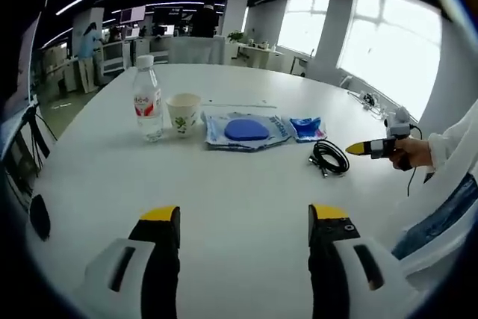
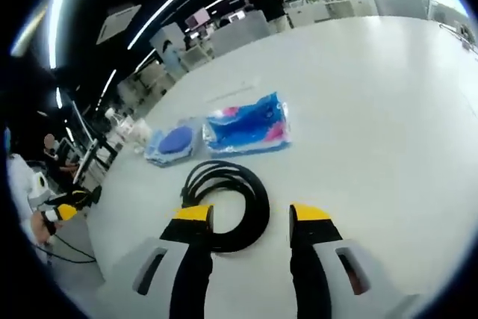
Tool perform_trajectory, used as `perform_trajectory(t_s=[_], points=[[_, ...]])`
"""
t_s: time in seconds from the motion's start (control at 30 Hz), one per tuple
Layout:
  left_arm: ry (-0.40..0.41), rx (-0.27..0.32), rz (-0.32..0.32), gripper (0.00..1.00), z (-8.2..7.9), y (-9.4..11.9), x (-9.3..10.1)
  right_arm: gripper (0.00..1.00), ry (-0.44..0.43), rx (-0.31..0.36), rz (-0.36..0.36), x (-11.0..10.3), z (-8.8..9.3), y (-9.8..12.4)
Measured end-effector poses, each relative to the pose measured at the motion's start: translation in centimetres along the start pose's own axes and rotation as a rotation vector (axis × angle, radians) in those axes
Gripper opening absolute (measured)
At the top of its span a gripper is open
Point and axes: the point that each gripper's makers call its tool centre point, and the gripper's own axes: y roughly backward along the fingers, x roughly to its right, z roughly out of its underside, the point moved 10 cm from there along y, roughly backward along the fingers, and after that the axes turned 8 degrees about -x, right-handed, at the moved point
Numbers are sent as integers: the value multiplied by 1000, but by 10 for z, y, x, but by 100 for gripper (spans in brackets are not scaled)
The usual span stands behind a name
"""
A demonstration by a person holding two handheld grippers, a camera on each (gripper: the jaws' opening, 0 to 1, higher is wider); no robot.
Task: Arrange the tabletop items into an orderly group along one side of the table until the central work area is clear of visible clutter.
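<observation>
On the white table, a row of items lies ahead of my open left gripper: a water bottle, a paper cup, a clear bag with a blue disc and a small blue packet. A coiled black cable lies right of them, with my right gripper just beside it. In the right gripper view, the open right gripper hovers at the cable coil; its left finger overlaps the coil's near edge. The blue packet and disc bag lie beyond.
A person's hand and white sleeve hold the right gripper at the table's right edge. My left gripper shows at the far left of the right gripper view. Desks, chairs and a standing person are beyond the table.
</observation>
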Motion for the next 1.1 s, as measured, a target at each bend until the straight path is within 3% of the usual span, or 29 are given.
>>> perform_trajectory(t_s=[0.27,0.5,0.67,0.97,1.1], points=[[22,19,-10,78,-14,14,-5,62,-4,36,-27,-14,14,28],[-19,17,2,83,-16,23,-15,66,8,37,-8,-26,34,45],[-27,35,19,87,-15,31,-29,70,34,61,13,-39,38,58],[-48,29,71,90,-15,60,-53,74,58,106,24,-85,53,69],[-130,4,80,90,-10,68,-70,73,98,109,44,-105,65,70]])
